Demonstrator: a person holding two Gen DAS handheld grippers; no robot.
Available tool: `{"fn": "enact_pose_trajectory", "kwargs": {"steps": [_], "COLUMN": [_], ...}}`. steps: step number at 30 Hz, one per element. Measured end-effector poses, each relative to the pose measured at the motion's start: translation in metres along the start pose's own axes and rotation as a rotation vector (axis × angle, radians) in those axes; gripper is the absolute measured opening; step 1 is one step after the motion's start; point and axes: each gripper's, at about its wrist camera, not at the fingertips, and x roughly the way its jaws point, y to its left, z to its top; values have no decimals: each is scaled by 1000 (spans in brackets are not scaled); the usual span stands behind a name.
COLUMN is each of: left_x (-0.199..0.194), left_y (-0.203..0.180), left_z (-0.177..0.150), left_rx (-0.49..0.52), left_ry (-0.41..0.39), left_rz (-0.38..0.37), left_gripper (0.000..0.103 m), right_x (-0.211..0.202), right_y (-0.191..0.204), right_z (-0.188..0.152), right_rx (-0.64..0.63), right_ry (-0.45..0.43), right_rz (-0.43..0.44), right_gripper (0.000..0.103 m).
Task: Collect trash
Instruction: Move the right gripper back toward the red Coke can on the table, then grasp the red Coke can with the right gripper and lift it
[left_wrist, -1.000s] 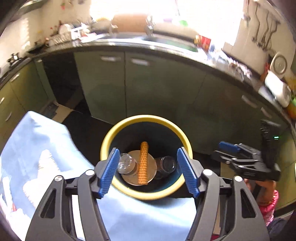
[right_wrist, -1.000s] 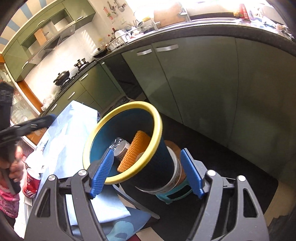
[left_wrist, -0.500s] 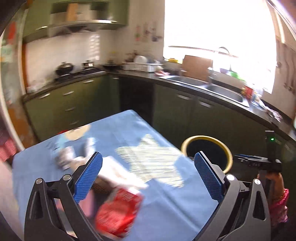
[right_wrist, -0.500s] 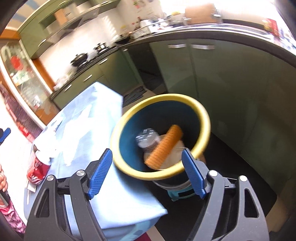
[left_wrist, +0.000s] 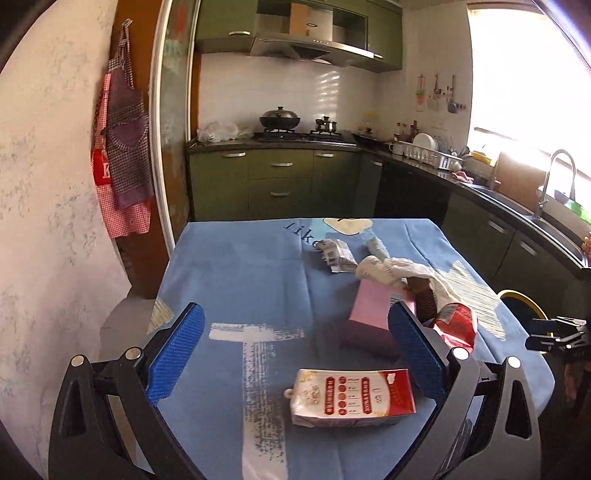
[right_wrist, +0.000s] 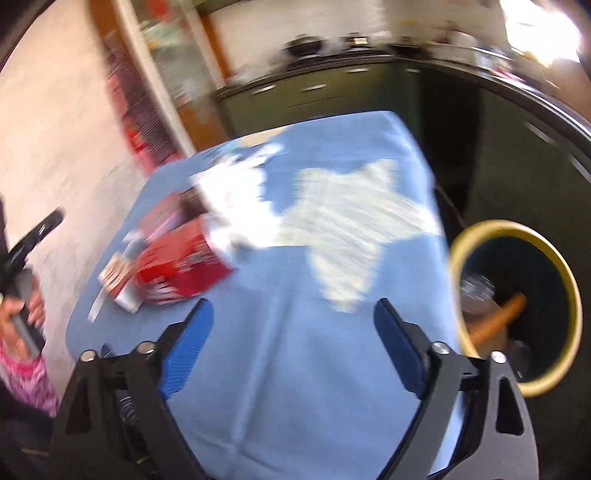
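Lying flat: red-white carton (left_wrist: 351, 397), print unreadable.

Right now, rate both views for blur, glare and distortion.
Left wrist view: sharp, milk carton print visible; window blown out white; fisheye bends the door frame. Right wrist view: heavy motion blur smears the red packaging and the bin; glare at top right.
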Motion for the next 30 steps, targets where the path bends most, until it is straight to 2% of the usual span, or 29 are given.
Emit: {"fn": "enact_pose_trajectory", "kwargs": {"steps": [5, 12, 13, 16, 19, 22, 26, 30], "left_x": [6, 6, 8, 11, 12, 14, 15, 17], "left_y": [19, 22, 22, 27, 31, 35, 35, 34], "left_z": [-13, -19, -19, -20, -24, -26, -23, -20], "left_rx": [-39, -50, -54, -61, -69, -81, -87, -77], "left_ry": [11, 9, 11, 22, 29, 33, 34, 28], "left_rz": [-23, -46, -49, -51, -42, -25, -6, 8], "left_gripper": [98, 98, 98, 98, 98, 98, 98, 98], "right_x": [32, 49, 51, 54, 66, 83, 107, 122], "right_y": [60, 101, 108, 128, 141, 152, 167, 172], "right_z": [13, 36, 40, 50, 60, 65, 47, 29], "right_rx": [-159, -289, -347, -633, -869, -1034, -1294, -1490], "right_ry": [52, 102, 115, 196, 333, 467, 596, 653], "right_rz": [71, 40, 39, 62, 57, 84, 68, 41], "right_gripper": [95, 95, 95, 95, 95, 95, 95, 95]}}
